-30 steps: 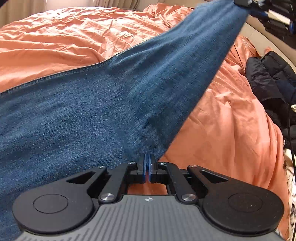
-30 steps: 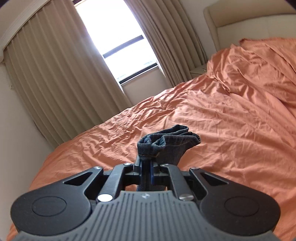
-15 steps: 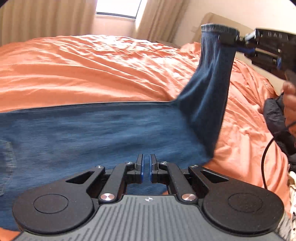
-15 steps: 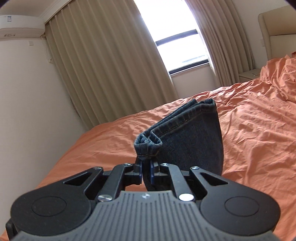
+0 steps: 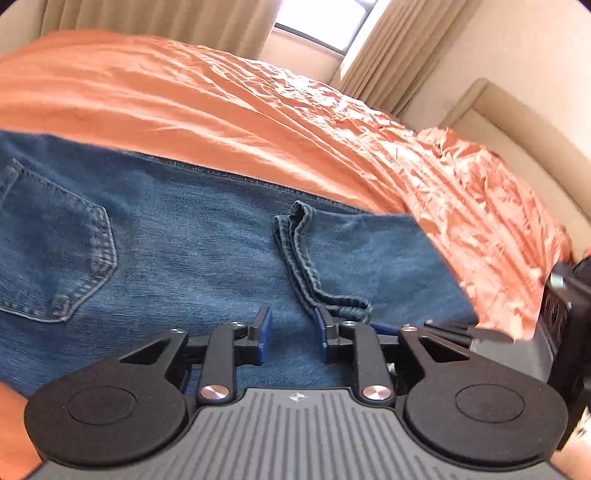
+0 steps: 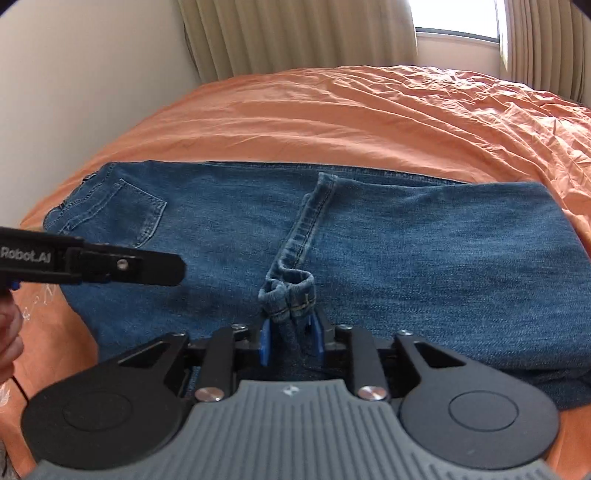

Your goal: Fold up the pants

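Letting go: both claws are opening over the jeans (image 6: 424,258), which lie flat on the bed (image 6: 332,110), legs doubled back over the seat.
Left claw (image 5: 291,334): pads apart and opening, nothing between them; denim lies just beyond the tips.
Right claw (image 6: 290,341): pads opening, the bunched hem (image 6: 288,291) stands between them; it looks slack, not pinched, though one pad may brush it.
Jeans, position: waist and back pocket (image 6: 136,218) toward the wall end, fold edge toward the window end, hems across the middle.
Risk, hem: the corner at the right claw is rolled into a lump. If the claw pulls back while cloth catches a pad, the top layer would likely drag off square.
Risk, alignment: the hem line (image 5: 299,266) runs crooked across the lower layer, so a next fold may come out uneven unless smoothed.
Risk, crowding: the claws sit close together and could knock one another on withdrawal.
Surface: orange cover, wrinkled and soft; it may shift under the denim.
Room: beige curtains (image 6: 295,33), bright window (image 6: 458,18), pale wall, padded headboard (image 5: 517,122).
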The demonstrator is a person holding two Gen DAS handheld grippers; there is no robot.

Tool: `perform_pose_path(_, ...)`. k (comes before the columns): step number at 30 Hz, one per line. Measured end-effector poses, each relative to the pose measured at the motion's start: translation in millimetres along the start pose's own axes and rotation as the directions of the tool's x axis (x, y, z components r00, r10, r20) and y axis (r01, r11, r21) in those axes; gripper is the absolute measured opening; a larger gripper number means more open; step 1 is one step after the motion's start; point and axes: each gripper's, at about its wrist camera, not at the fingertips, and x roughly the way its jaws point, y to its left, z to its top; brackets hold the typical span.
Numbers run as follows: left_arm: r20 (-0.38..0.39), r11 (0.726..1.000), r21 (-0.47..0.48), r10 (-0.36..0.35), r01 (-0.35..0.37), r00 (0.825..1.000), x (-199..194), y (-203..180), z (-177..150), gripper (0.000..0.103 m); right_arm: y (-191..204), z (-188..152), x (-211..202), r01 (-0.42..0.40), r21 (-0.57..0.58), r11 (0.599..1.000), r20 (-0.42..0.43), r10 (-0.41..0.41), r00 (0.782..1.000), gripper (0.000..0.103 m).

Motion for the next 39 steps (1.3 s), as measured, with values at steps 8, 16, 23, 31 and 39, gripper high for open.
perform_pose_path(8, 0.042, 0.977, -0.187, -0.097, 0.103, 0.994, 19.4, 22.8, 19.6, 0.042, -30.7, 5.7, -27.5, 0.068, 0.110, 0.992, 0.133, -0.083, 0.988, 0.043)
perform_pose_path(16, -0.003, 0.966, -0.243, -0.094, 0.090, 0.996, 79.9, 31.5, 37.0, 0.046, -67.6, 18.3, -31.8, 0.221, 0.190, 0.957, 0.188, -0.257, 0.948, 0.031)
perform_pose_path(23, -0.010, 0.968, -0.240, -0.073, 0.069, 0.997, 113.7, 34.0, 45.5, 0.040, -106.8, 16.8, -49.6, 0.284, 0.252, 0.925, 0.167, -0.331, 0.929, 0.007)
perform_pose_path(31, 0.137, 0.998, 0.012, -0.059, 0.058, 0.989, 72.6, -16.7, 73.2, 0.006, -158.0, 20.3, -86.8, 0.367, 0.375, 0.851, 0.204, -0.462, 0.863, 0.000)
perform_pose_path(39, -0.011, 0.985, 0.071, 0.155, -0.154, 0.988, 122.9, -8.6, 66.6, 0.006, -196.3, -0.2, -52.2, 0.382, 0.470, 0.796, -0.027, -0.419, 0.907, 0.000)
